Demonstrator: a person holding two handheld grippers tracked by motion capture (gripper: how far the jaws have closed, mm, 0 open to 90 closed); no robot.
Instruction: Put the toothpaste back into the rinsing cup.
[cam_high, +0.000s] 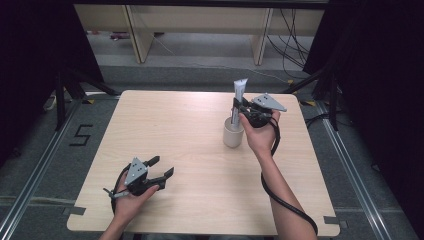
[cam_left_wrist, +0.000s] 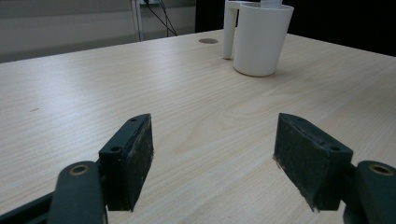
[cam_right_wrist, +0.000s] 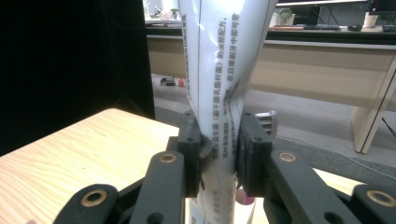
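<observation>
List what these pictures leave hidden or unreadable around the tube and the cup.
- Tube lower end: in the right gripper view the right gripper covers it; in the high view the cup wall hides it.
- Tube top: cut off by the upper edge in the right gripper view.
- Tube print: too small in the high view.
- Cup rim: cropped in the left gripper view, so its contents are unclear.
- Left gripper: open, holding nothing.

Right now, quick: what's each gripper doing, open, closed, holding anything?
Left gripper: open, nothing between its jaws, low over the table.
Right gripper: shut on the white tube, held upright over the white cup.
</observation>
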